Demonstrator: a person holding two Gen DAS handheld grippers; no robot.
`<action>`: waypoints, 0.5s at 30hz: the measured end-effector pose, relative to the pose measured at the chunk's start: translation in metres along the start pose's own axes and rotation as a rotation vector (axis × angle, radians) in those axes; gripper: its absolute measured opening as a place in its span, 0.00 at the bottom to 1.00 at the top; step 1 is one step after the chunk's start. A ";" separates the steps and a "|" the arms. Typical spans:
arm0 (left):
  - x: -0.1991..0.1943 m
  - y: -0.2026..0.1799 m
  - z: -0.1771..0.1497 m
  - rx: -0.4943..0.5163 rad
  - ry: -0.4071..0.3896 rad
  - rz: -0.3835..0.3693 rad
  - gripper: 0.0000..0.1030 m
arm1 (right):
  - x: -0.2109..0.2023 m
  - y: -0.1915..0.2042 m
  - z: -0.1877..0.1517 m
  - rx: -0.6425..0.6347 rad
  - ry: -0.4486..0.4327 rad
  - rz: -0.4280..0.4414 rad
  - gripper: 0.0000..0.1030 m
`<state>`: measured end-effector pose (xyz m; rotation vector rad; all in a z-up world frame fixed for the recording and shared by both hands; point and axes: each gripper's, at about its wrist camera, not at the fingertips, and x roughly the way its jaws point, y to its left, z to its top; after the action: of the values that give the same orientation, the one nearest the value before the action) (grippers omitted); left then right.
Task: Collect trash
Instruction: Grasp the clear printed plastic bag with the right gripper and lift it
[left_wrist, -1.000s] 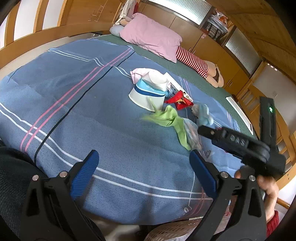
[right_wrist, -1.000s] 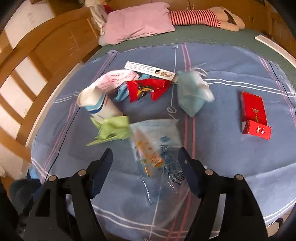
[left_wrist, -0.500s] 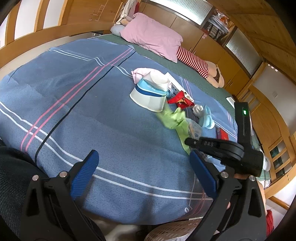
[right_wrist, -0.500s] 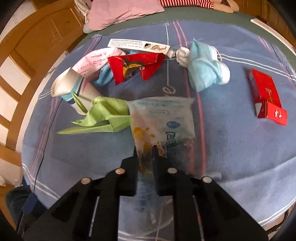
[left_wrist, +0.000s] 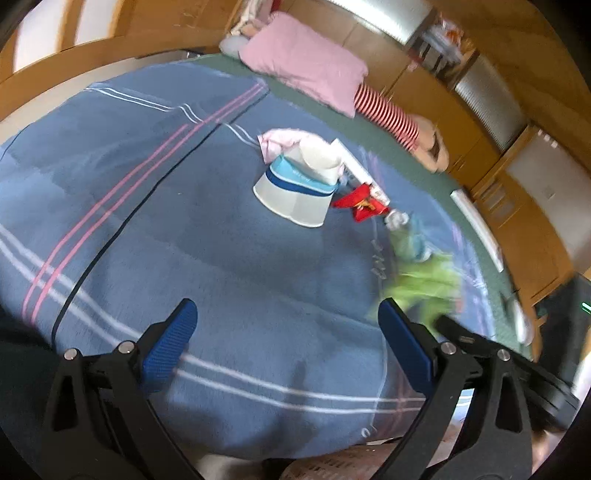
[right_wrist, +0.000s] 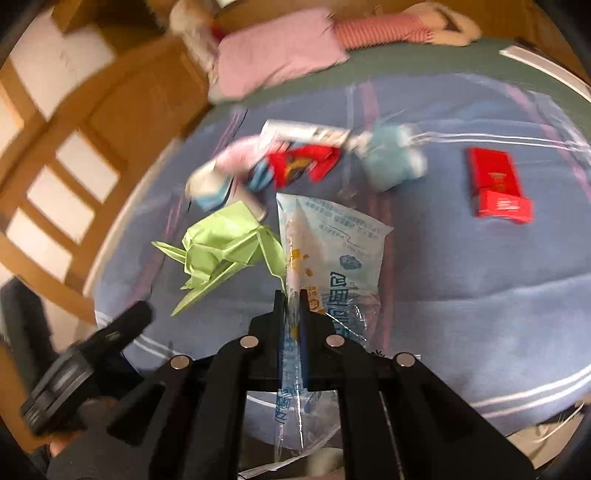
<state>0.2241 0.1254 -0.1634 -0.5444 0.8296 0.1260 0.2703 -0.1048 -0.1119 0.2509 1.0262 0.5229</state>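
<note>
Right claw (right_wrist: 293, 295) clenched on clear printed plastic bag (right_wrist: 334, 243), crumpled green paper (right_wrist: 225, 247) just beside it. Left claw (left_wrist: 284, 325) released, jaws wide over blue striped bedspread (left_wrist: 147, 206).

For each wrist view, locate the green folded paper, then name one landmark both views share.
Left wrist: green folded paper, blurred, right of centre, beyond the right blue pad.
Right wrist: left of centre, beside the clear plastic wrapper.
Shared landmark: pink pillow.
</note>
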 end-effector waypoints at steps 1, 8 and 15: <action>0.005 -0.004 0.004 0.004 0.013 -0.005 0.95 | -0.007 -0.008 0.001 0.024 -0.020 0.009 0.08; 0.012 -0.020 0.010 0.072 -0.046 0.036 0.95 | 0.016 -0.016 -0.010 -0.014 0.047 -0.072 0.08; 0.019 -0.003 0.012 -0.005 -0.009 0.037 0.95 | 0.062 0.008 -0.012 -0.041 0.108 -0.056 0.11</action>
<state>0.2460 0.1266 -0.1696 -0.5331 0.8310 0.1641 0.2824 -0.0657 -0.1606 0.1582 1.1234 0.5109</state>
